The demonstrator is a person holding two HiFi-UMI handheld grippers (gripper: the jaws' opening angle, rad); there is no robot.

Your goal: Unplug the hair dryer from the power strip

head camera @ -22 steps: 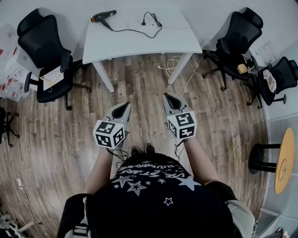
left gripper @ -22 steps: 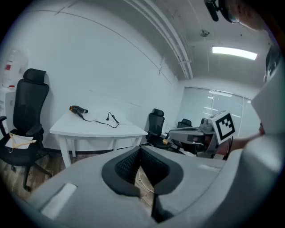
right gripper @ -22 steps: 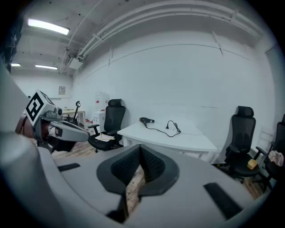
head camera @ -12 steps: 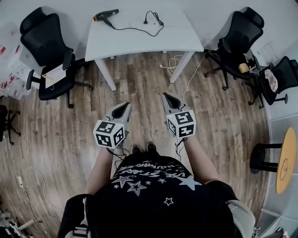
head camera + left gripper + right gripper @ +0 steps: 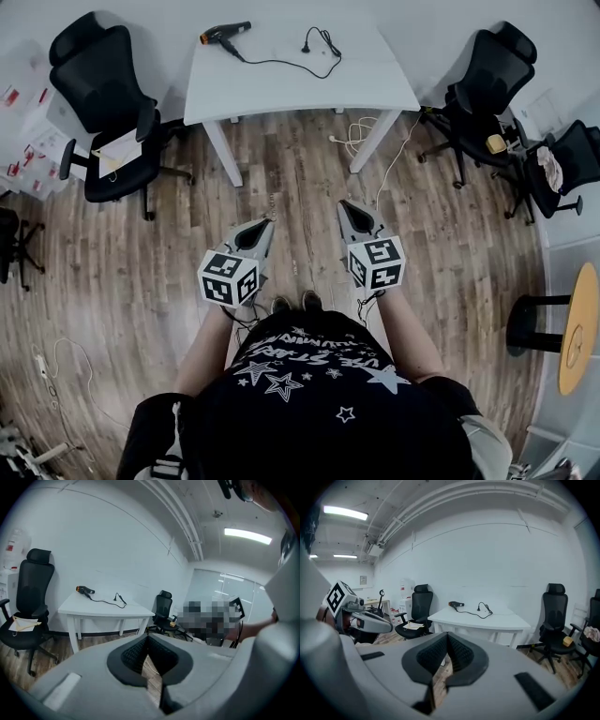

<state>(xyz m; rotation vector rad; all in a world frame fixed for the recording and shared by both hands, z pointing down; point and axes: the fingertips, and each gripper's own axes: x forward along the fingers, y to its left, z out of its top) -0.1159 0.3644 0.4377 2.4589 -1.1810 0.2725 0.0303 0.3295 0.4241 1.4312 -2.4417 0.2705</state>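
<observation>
Left gripper [image 5: 266,223] and right gripper [image 5: 346,205] hang clenched, empty, well short of the worktop [image 5: 375,86]; open jaws before reaching the plug [image 5: 306,47].

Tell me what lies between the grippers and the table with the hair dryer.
Head view: only wooden floor separates the left gripper and right gripper from the table; a white cable lies by one leg.
</observation>
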